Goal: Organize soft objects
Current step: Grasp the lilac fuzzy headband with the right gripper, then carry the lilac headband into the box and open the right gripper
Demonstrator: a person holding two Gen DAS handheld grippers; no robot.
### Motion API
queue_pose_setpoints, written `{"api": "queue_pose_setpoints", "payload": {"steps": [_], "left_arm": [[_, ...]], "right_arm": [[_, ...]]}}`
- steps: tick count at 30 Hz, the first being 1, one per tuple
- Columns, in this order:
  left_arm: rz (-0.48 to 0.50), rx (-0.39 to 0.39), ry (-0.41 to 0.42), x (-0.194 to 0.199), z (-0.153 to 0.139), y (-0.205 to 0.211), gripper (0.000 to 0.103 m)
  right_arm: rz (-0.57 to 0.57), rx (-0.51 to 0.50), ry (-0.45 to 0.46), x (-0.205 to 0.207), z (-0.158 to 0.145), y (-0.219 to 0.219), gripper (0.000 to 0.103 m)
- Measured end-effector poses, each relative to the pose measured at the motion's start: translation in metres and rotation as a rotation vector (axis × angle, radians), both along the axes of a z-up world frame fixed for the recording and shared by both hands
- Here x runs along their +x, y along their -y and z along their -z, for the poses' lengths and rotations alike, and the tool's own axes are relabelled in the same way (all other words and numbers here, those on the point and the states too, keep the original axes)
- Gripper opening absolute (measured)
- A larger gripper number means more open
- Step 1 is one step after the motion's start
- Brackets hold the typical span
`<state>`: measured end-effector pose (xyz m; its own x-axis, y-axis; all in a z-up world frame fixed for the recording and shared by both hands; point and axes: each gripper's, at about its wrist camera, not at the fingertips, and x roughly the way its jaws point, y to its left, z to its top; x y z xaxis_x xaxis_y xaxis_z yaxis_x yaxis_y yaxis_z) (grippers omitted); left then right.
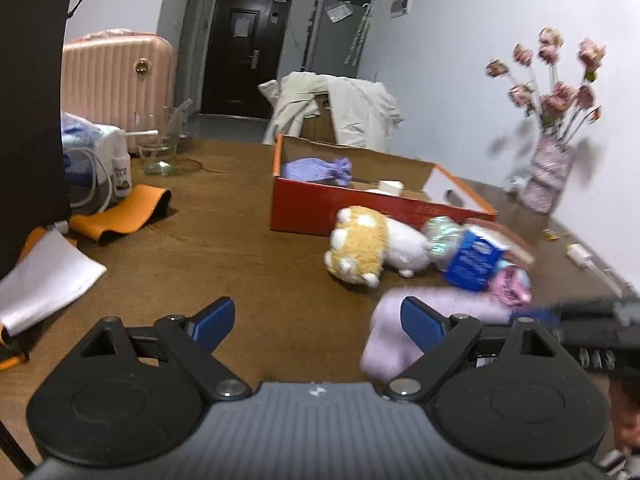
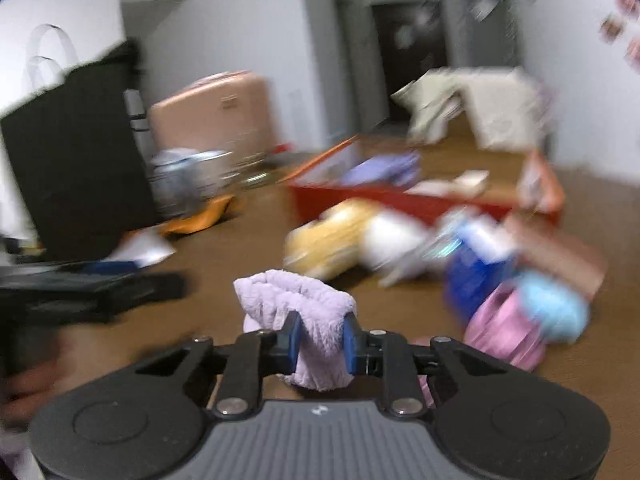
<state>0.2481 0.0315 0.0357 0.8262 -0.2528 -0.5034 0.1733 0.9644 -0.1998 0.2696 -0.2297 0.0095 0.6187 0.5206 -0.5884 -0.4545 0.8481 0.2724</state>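
right gripper (image 2: 321,344): pinched tight on a fluffy lilac cloth (image 2: 296,300)
left gripper (image 1: 318,322): jaws wide, nothing between them
open red cardboard box (image 1: 340,208): behind a yellow-and-white plush toy (image 1: 372,246)

A pink ribbed suitcase (image 1: 116,88) stands at the far left behind the brown table (image 1: 208,248), near a dark door (image 1: 244,48) down the hall. On the table's left lie a white paper (image 1: 44,276), an orange strap (image 1: 120,216), a spray bottle (image 1: 121,168) and a clear glass jug (image 1: 160,148). A beige coat (image 1: 340,108) is draped over a cardboard box (image 1: 320,120) beyond the table. At the right wall a patterned vase (image 1: 546,178) holds pink flowers (image 1: 560,72). A grey fridge (image 1: 336,28) stands in the far corner.
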Motion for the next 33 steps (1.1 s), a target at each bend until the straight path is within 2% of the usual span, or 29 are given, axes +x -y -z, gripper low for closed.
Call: {"api": "queue_pose_setpoints", "payload": {"steps": [1, 3, 6, 9, 15, 17, 19, 21, 23, 24, 26, 28, 33], "left_arm": [[0.018, -0.016, -0.005, -0.005, 0.0, -0.001, 0.092], [0.053, -0.036, -0.014, -0.013, 0.002, -0.002, 0.092], [0.05, -0.026, -0.041, -0.016, 0.012, 0.003, 0.089], [0.047, -0.041, -0.08, -0.017, 0.02, 0.006, 0.083], [0.071, -0.062, -0.104, -0.008, 0.028, 0.012, 0.077], [0.082, -0.076, -0.12, -0.001, 0.03, 0.015, 0.067], [0.095, -0.083, -0.147, 0.007, 0.033, 0.018, 0.064], [0.106, -0.076, -0.167, 0.011, 0.036, 0.023, 0.053], [0.127, -0.088, -0.191, 0.015, 0.039, 0.025, 0.032], [0.137, -0.097, -0.201, 0.017, 0.041, 0.025, 0.028], [0.138, -0.097, -0.205, 0.019, 0.043, 0.025, 0.021], [0.139, -0.106, -0.202, 0.019, 0.041, 0.024, 0.016], [0.155, -0.134, -0.161, 0.029, 0.022, 0.025, 0.014]], "right_arm": [[-0.016, 0.014, -0.048, -0.003, 0.002, 0.001, 0.022], [-0.009, 0.011, -0.09, -0.002, 0.008, 0.0, 0.031], [0.103, -0.048, -0.052, 0.002, 0.015, -0.002, 0.038], [0.141, -0.053, -0.001, 0.001, 0.014, -0.003, 0.038], [0.161, 0.017, -0.042, 0.006, 0.023, 0.002, 0.038], [0.169, 0.037, -0.056, 0.01, 0.027, 0.002, 0.038], [0.178, 0.06, -0.077, 0.013, 0.033, 0.002, 0.038], [0.182, 0.09, -0.096, 0.014, 0.037, 0.004, 0.038], [0.177, 0.11, -0.112, 0.017, 0.041, 0.005, 0.035], [0.172, 0.117, -0.118, 0.017, 0.042, 0.004, 0.03], [0.166, 0.124, -0.118, 0.019, 0.043, 0.004, 0.026], [0.156, 0.114, -0.107, 0.02, 0.04, 0.002, 0.024], [0.139, 0.129, -0.064, 0.027, 0.02, 0.007, 0.022]]}}
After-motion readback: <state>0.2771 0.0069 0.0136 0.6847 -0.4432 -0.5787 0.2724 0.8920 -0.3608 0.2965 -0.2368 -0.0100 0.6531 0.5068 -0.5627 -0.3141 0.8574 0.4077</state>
